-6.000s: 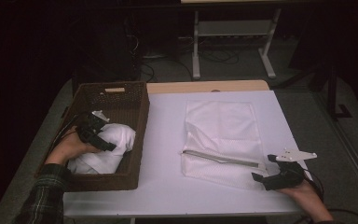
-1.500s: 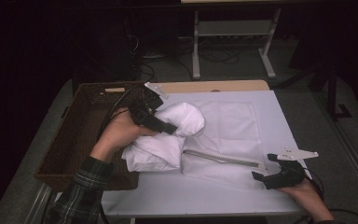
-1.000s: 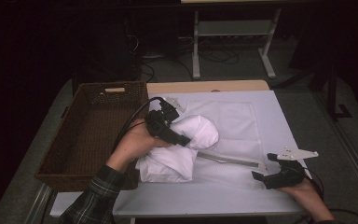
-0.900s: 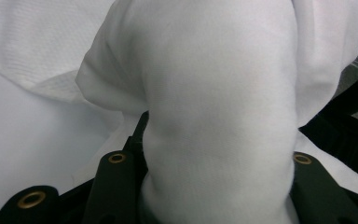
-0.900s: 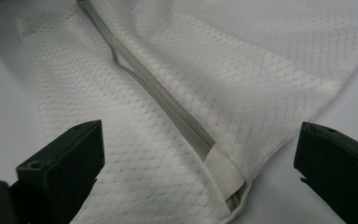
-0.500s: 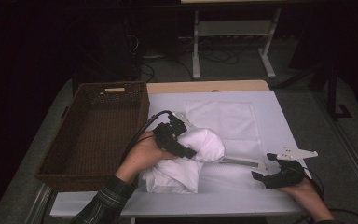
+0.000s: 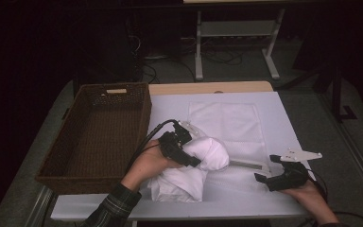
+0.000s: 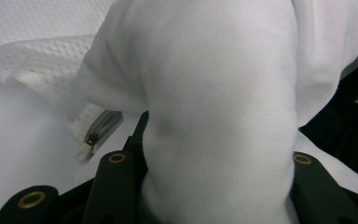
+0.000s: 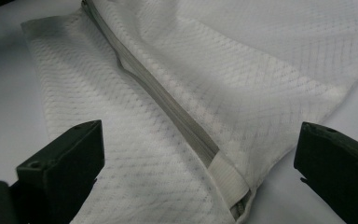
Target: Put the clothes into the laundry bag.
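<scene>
Garment Meets Mesh Bag on the Desk

Laundry work is under way: the left gripper has its fingers clamped on a bundled white garment, which bulges between them in the left gripper view. The bundle rests at the near edge of the desk, lying over the near left part of a flat white mesh bag and just beside the wicker basket, whose bottom shows bare. The right gripper waits at the bag's near right corner, fingers spread wide and holding nothing, with the grey zipper running between them in the right gripper view.

The step in hand looks like loading the garment into the bag. To do it well, the right fingers should probably pinch the upper layer of mesh close beside the zipper and lift it, so a mouth opens. I cannot tell whether the zipper is undone along its length; that wants checking first. The left side should keep its grip firm and feed the bundle in narrow end first, low along the desk, so loose folds do not snag the zipper teeth.

No brand, label or writing can be read anywhere.
</scene>
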`<state>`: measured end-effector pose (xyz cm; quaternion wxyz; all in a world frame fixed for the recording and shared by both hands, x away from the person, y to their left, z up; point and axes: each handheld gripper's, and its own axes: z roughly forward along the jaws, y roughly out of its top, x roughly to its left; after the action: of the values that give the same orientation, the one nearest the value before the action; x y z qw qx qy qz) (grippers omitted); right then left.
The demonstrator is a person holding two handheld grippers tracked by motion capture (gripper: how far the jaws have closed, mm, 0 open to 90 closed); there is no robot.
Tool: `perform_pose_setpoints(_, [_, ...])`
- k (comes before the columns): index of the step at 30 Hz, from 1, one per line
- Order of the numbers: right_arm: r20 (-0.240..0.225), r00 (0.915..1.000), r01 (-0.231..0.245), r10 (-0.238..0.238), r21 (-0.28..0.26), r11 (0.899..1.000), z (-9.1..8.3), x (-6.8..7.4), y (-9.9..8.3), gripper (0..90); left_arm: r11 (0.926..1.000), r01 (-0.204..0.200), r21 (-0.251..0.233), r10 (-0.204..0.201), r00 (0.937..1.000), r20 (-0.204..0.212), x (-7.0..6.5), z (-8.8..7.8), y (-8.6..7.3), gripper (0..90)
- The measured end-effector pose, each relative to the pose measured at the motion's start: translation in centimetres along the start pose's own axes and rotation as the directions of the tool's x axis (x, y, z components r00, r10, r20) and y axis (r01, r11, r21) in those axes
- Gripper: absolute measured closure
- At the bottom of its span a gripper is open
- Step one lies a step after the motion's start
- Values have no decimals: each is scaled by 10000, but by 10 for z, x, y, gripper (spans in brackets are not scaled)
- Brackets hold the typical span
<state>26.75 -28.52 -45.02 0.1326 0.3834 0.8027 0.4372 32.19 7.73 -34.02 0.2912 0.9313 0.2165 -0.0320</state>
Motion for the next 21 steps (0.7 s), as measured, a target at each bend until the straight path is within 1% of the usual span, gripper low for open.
perform_pose_setpoints(3, [-19,10000,16,-16,-24,10000,0,0,1,11,10000,-31,12,31,10000,-12,0,2,-2,554])
perform_pose_setpoints(6, [-35,10000,1,-1,-28,10000,1,0,1,11,10000,62,19,-62,10000,12,-1,7,-6,554])
perform_pose_setpoints(12, [-63,10000,4,-4,-25,10000,1,-1,2,11,9999,90,102,-91,9999,53,-2,13,-11,553])
perform_pose_setpoints(16, [-114,9999,21,-22,-2,10000,2,-1,3,11,9998,24,197,-23,10000,-46,-4,18,-16,553])
perform_pose_setpoints(21, [-188,9998,104,-105,-45,9999,2,-1,4,13,9998,74,199,-73,10000,-58,-5,20,-21,553])
